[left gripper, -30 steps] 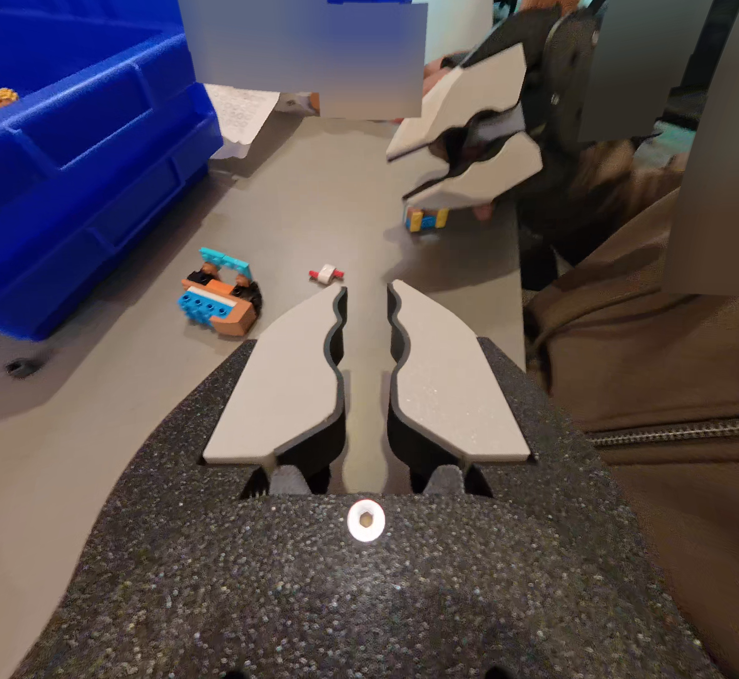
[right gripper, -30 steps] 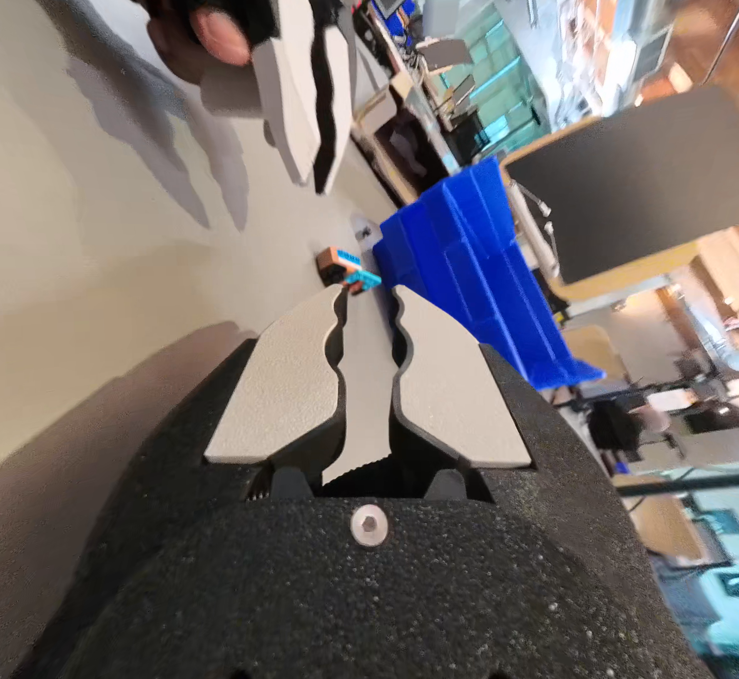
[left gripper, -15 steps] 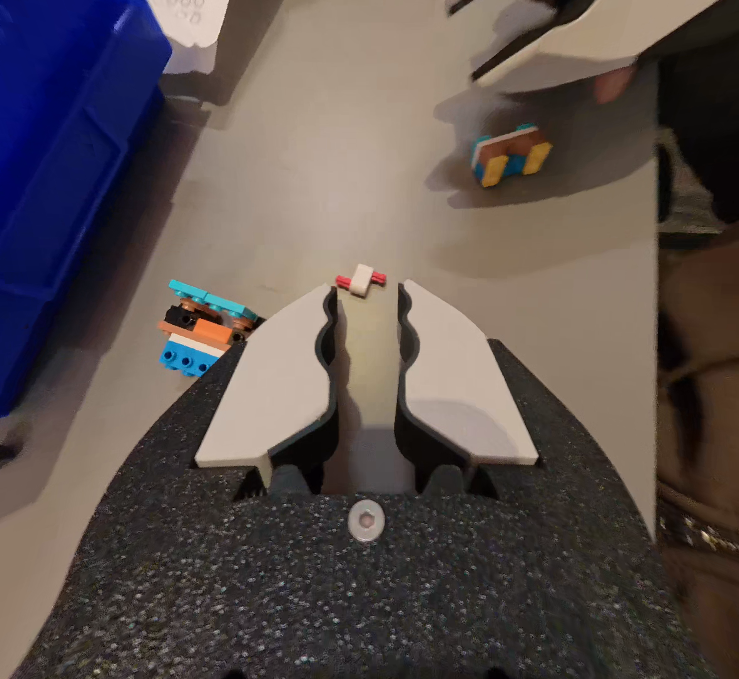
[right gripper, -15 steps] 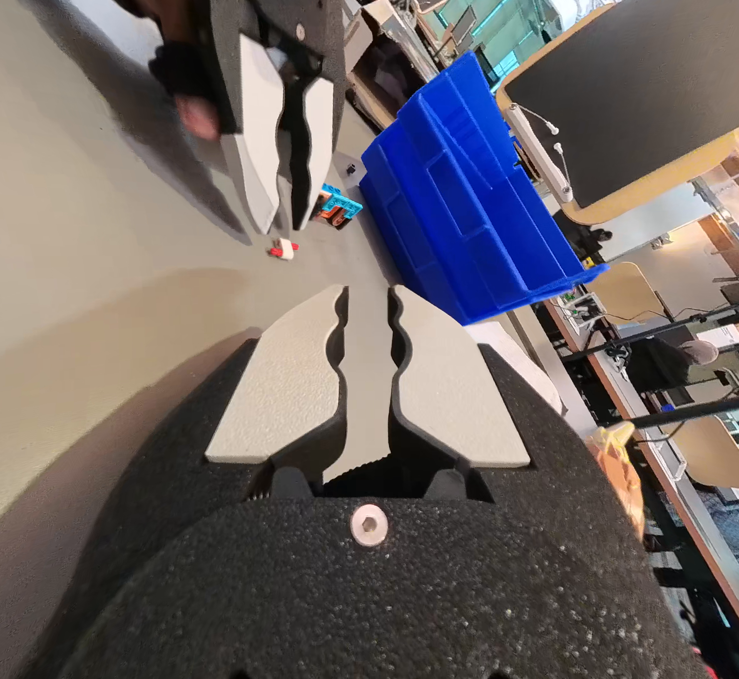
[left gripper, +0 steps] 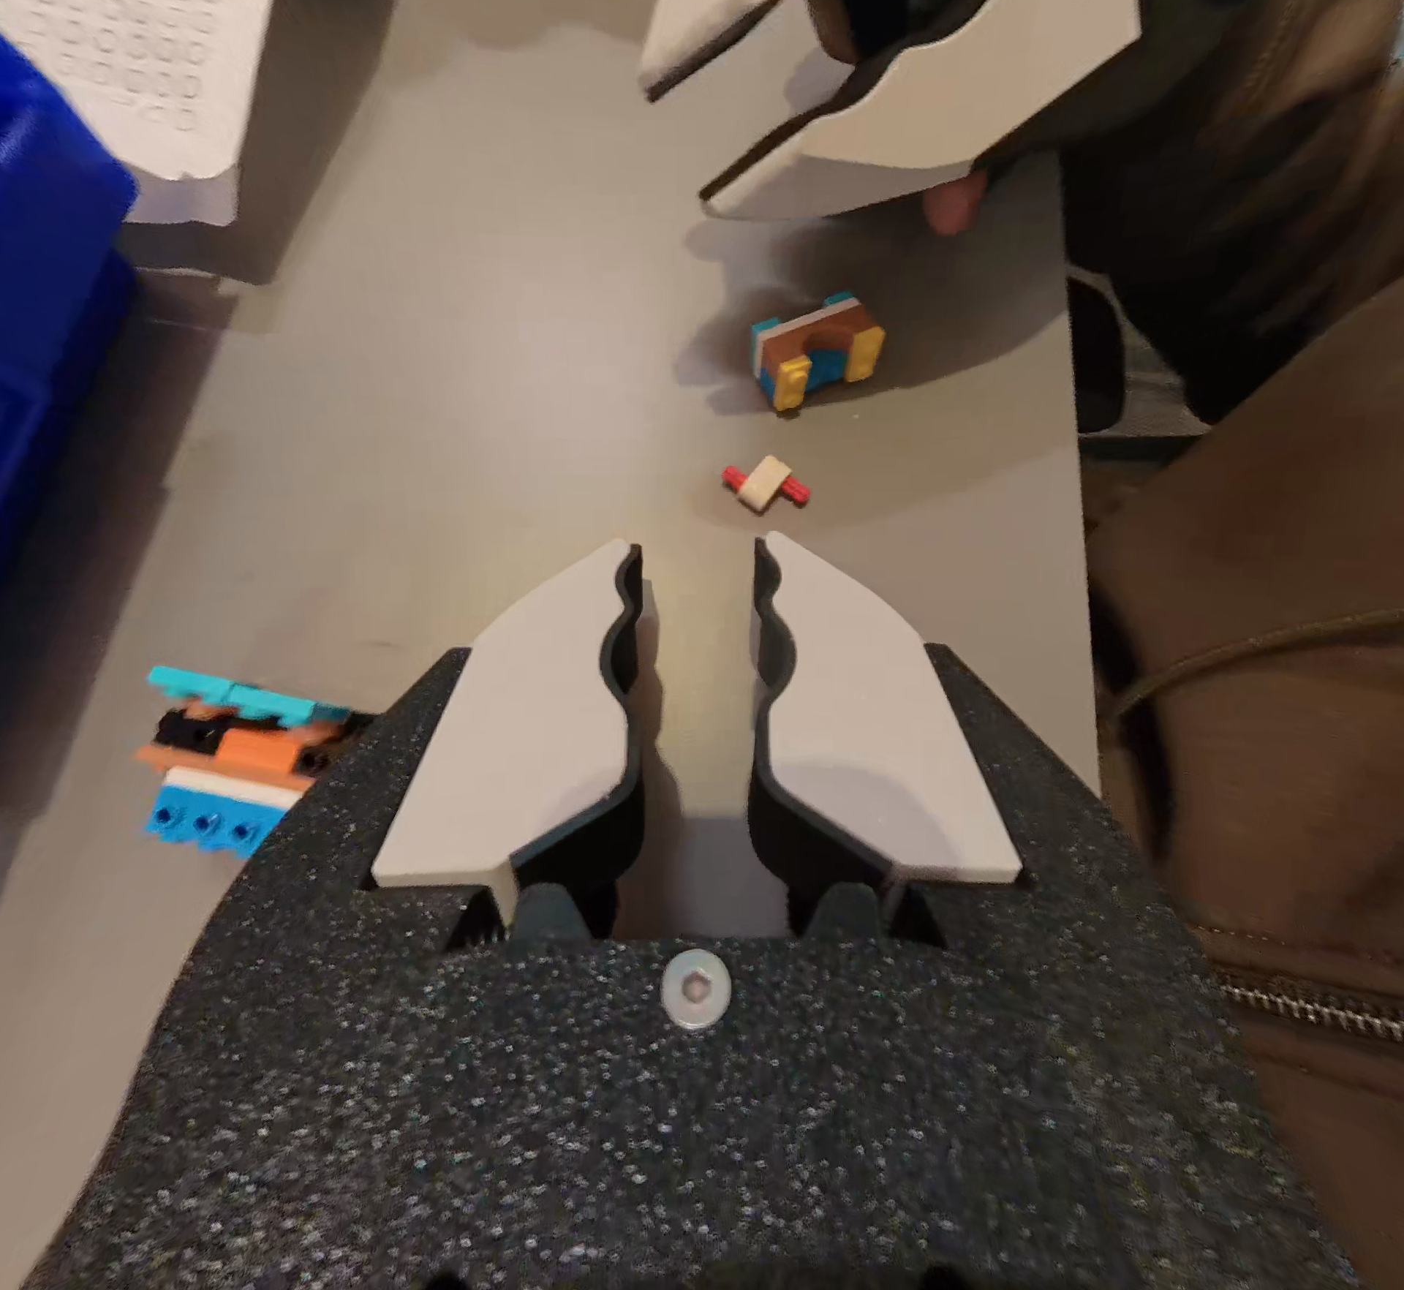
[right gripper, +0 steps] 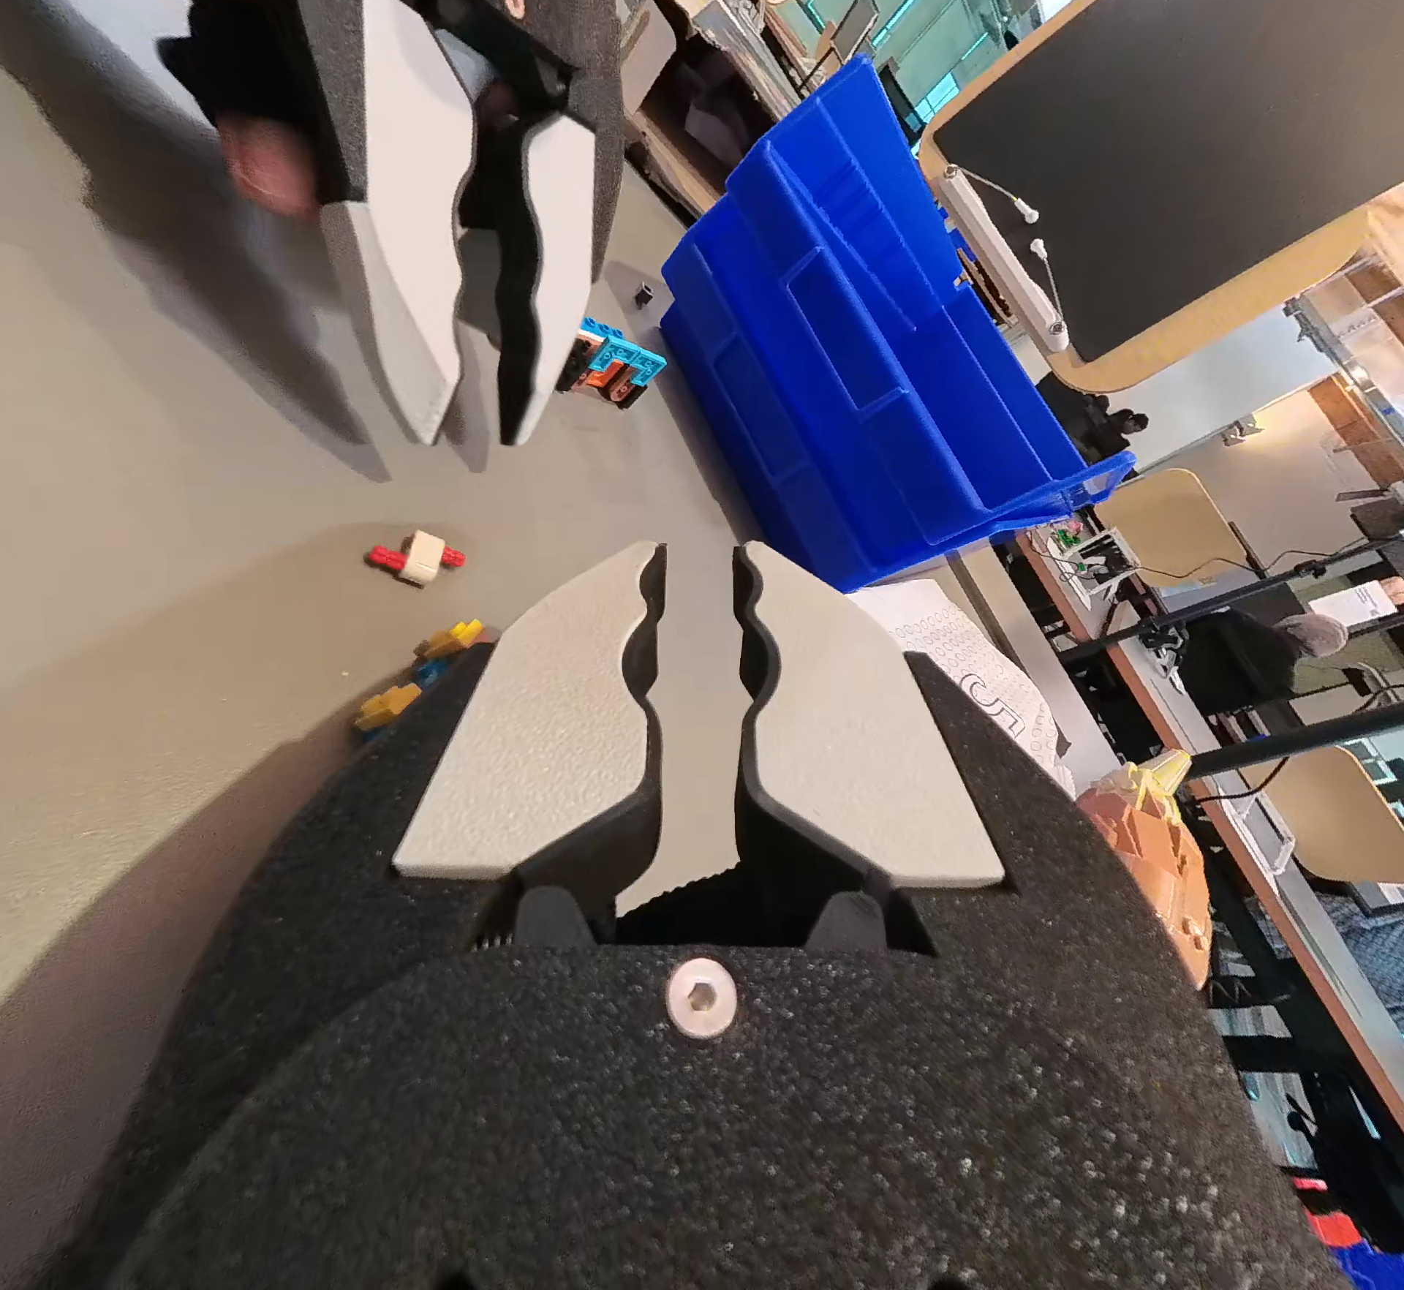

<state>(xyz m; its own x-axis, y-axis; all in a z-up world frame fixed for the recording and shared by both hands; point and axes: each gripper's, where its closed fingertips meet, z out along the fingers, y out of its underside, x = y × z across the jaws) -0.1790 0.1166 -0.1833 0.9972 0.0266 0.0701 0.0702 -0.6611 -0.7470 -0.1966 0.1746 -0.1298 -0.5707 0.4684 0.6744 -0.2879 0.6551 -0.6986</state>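
Grey tabletop (left gripper: 471, 418), two grippers hovering unloaded.
We are holding the left gripper (left gripper: 697, 548) with jaws parted and empty, just behind the red-and-white pin piece (left gripper: 765, 484); the brown-and-yellow brick block (left gripper: 819, 351) lies beyond. We are keeping the right gripper (right gripper: 699, 554) likewise spread and empty, the blue bin (right gripper: 858, 372) ahead, the teal-and-orange brick cluster (left gripper: 232, 752) lying left.

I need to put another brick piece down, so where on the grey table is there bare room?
Bare: the grey table between the blue bin and the white-and-red piece. Crowded: the right edge, with the brown-and-yellow block under the right gripper.
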